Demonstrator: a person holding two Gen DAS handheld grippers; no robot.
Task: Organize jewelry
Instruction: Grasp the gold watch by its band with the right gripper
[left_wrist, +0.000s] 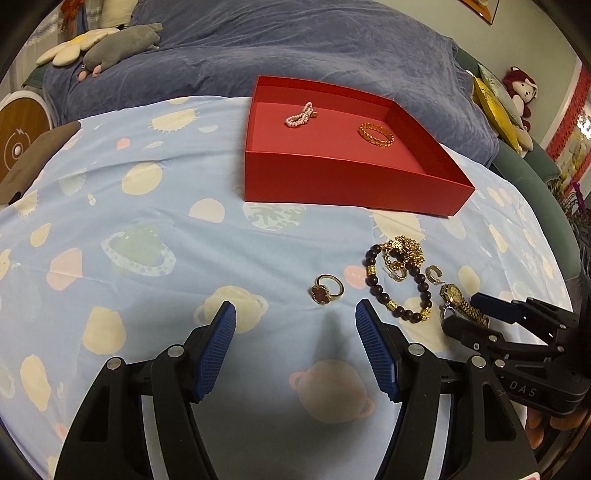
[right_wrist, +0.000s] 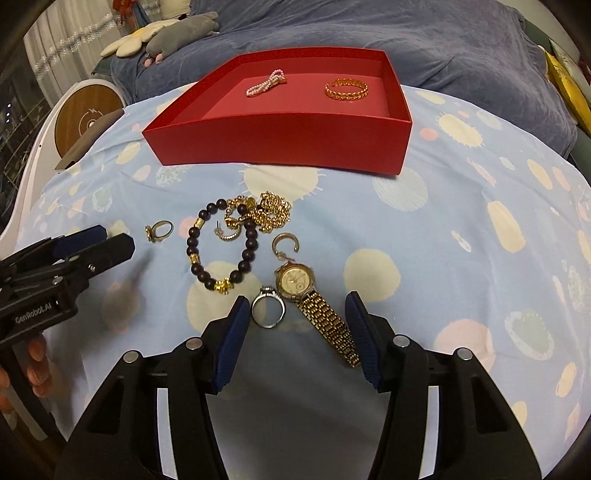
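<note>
my right gripper (right_wrist: 295, 314), jaws part-open and empty, straddles the silver ring (right_wrist: 268, 307) beside the gold watch (right_wrist: 295, 279), near the red box (right_wrist: 280, 140); my left gripper (left_wrist: 295, 321) gapes wide, farther off.

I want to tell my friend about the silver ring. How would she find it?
Start at the red box on the blue patterned cloth, then come down to the heap of jewelry in front of it. The silver ring lies nearest, beside the gold watch, between the right hand-held gripper's fingers. It is the only silver piece; everything else is gold or dark beads.
</note>
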